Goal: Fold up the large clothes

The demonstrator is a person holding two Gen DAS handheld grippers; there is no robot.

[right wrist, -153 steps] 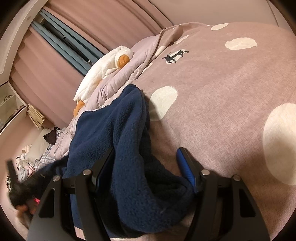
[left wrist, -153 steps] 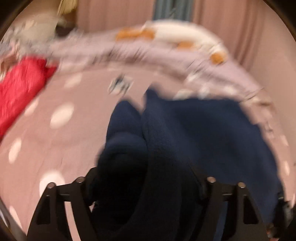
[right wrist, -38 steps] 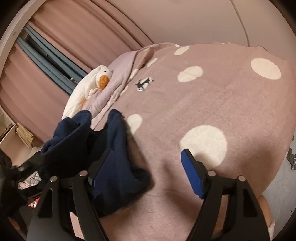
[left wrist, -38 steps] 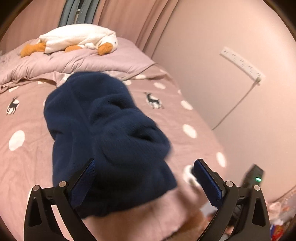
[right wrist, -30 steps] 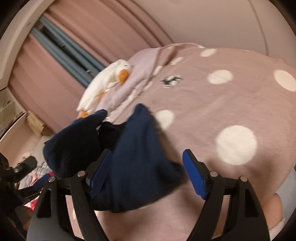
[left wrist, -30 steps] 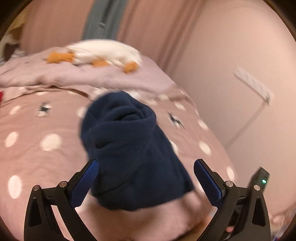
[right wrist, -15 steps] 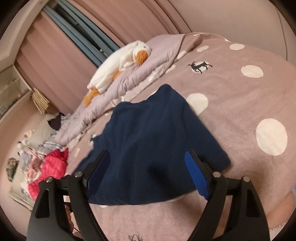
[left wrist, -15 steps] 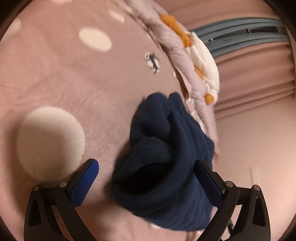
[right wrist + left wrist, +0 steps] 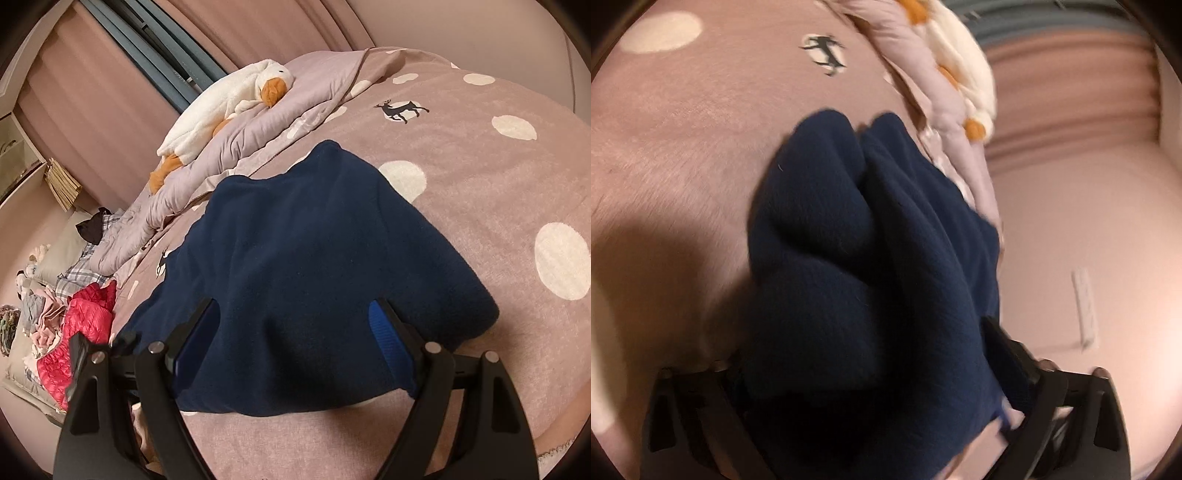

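A navy fleece garment (image 9: 314, 266) lies folded in a thick pile on the pink dotted bedspread (image 9: 498, 177). My right gripper (image 9: 295, 343) is open, its blue pads either side of the near edge of the pile, fleece lying between them. In the left wrist view the same fleece (image 9: 857, 258) fills the middle, bunched in thick folds. My left gripper (image 9: 871, 373) straddles its near end with jaws wide apart; the fleece hides both fingertips. The left gripper's black body also shows at the lower left of the right wrist view (image 9: 99, 354).
A white goose plush (image 9: 229, 99) lies on a rumpled lilac duvet (image 9: 251, 136) at the bed's head. A red puffer jacket (image 9: 74, 332) and mixed clothes (image 9: 37, 295) lie at the left. Pink curtains (image 9: 110, 92) and a wall with a power strip (image 9: 1084, 306) border the bed.
The left gripper has pushed forward onto the fleece, which now covers its fingertips. The right gripper has moved in so its pads flank the pile's near edge.
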